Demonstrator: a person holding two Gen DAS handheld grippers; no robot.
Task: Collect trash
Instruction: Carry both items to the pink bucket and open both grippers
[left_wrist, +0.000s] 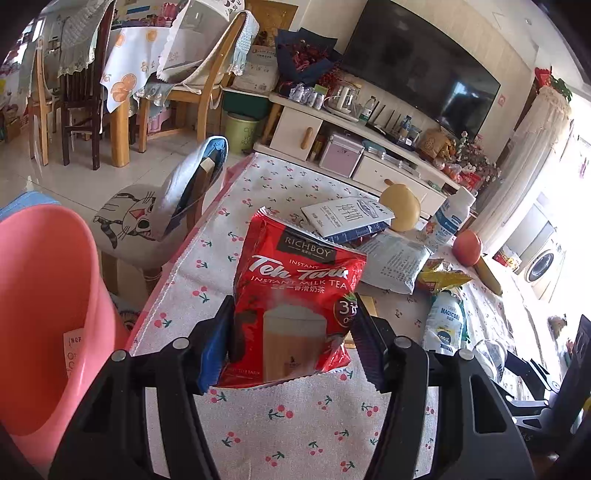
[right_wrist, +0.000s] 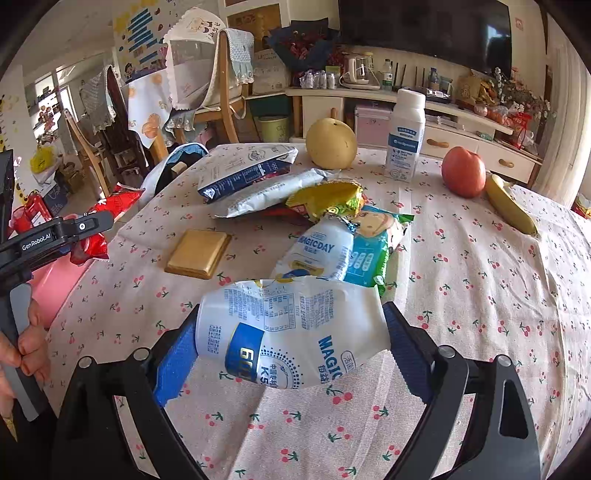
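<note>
My left gripper (left_wrist: 291, 339) is shut on a red milk tea bag (left_wrist: 295, 291) and holds it above the table's left edge, beside a pink bin (left_wrist: 44, 314). The bag also shows in the right wrist view (right_wrist: 110, 210), over the bin (right_wrist: 59, 291). My right gripper (right_wrist: 291, 339) is shut on a crumpled white Magicday pouch (right_wrist: 291, 332) above the cherry-print tablecloth (right_wrist: 480, 295). More wrappers lie in a heap: a white and blue carton (right_wrist: 243, 166), a white packet (right_wrist: 273, 192), a yellow wrapper (right_wrist: 328, 199), a second Magicday pouch (right_wrist: 317, 251), a wet-wipes pack (right_wrist: 373, 251).
A pear (right_wrist: 330, 144), a white bottle (right_wrist: 404, 136), an apple (right_wrist: 463, 171) and a banana (right_wrist: 509, 206) stand at the table's far side. A flat gold packet (right_wrist: 197, 253) lies left of the heap. A cat-print chair (left_wrist: 136, 221) stands beside the table.
</note>
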